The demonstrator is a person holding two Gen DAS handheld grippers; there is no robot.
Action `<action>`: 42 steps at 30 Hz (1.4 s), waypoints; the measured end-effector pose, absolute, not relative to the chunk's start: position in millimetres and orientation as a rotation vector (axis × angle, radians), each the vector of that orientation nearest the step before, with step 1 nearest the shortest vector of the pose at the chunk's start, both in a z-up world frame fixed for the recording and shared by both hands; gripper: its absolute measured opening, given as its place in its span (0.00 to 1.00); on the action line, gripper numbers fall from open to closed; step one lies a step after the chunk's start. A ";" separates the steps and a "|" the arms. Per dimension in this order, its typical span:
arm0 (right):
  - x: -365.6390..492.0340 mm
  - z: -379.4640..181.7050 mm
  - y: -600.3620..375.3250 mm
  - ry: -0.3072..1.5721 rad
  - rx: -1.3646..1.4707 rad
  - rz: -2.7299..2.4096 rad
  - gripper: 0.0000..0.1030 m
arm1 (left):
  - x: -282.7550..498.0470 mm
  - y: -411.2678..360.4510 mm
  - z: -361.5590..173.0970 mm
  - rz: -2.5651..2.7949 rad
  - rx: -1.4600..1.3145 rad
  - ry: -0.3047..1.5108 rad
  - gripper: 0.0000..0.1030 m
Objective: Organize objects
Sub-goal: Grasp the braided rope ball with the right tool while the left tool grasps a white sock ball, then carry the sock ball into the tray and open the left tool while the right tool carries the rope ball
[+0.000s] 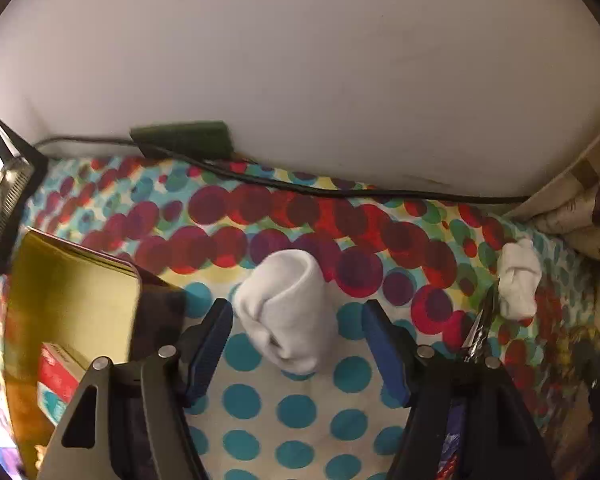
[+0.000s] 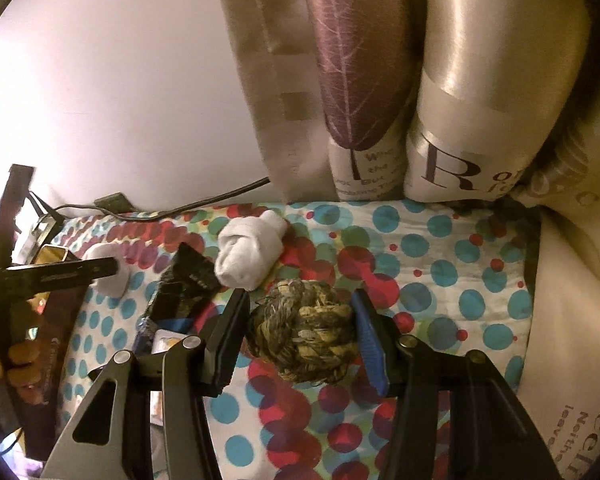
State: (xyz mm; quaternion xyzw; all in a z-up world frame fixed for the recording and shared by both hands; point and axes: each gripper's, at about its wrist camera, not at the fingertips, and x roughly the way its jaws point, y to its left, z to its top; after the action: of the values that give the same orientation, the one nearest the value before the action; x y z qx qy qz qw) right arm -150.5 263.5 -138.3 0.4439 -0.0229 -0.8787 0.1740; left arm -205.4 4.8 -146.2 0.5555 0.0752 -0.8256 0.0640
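In the left wrist view a rolled white sock [image 1: 288, 308] lies on the polka-dot bedsheet [image 1: 284, 412] between the open fingers of my left gripper [image 1: 298, 344], which do not touch it. A second white sock roll [image 1: 518, 278] lies to the right; it also shows in the right wrist view [image 2: 248, 252]. In the right wrist view a mottled brown-grey sock ball [image 2: 304, 340] sits between the fingers of my right gripper [image 2: 300, 340], which stand close on both sides of it. The left gripper's side [image 2: 52, 274] shows at the left, over the first sock [image 2: 108, 272].
A yellow book [image 1: 72, 304] and a red box [image 1: 58, 380] lie at the left. A black cable [image 1: 340, 190] and a green adapter [image 1: 184, 136] run along the wall. Pillows [image 2: 380, 80] stand at the bed's head. A dark wrapper [image 2: 184, 288] lies beside the socks.
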 end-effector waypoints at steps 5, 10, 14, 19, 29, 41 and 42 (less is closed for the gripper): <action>-147.4 -134.9 267.8 -0.080 1.251 -2.488 0.48 | -207.0 2.6 -151.4 -2.478 1.678 0.231 0.42; -142.5 -133.0 273.3 -0.098 1.254 -2.488 0.48 | -199.1 3.4 -146.3 -2.492 1.686 0.207 0.41; -138.0 -128.6 273.9 -0.101 1.243 -2.497 0.48 | -181.1 6.7 -128.6 -2.546 1.635 0.170 0.41; -131.1 -120.2 273.4 -0.110 1.231 -2.498 0.48 | -148.7 6.2 -93.7 -2.632 1.550 0.128 0.41; -107.5 -95.0 249.9 -0.113 1.172 -2.456 0.48 | -70.2 -40.5 -49.5 -2.640 1.443 0.113 0.42; -71.9 -72.5 199.4 -0.067 1.114 -2.400 0.48 | -15.0 -102.5 -78.9 -2.526 1.484 0.186 0.42; -68.4 -71.3 194.0 -0.059 1.111 -2.395 0.48 | -12.7 -103.1 -81.3 -2.523 1.487 0.181 0.42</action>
State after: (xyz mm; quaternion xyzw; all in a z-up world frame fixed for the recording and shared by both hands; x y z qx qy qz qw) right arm -68.4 194.0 -71.3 0.4077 -0.0216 -0.8786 0.2477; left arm -12.7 -103.1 -81.3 0.5040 0.0614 -0.8552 0.1036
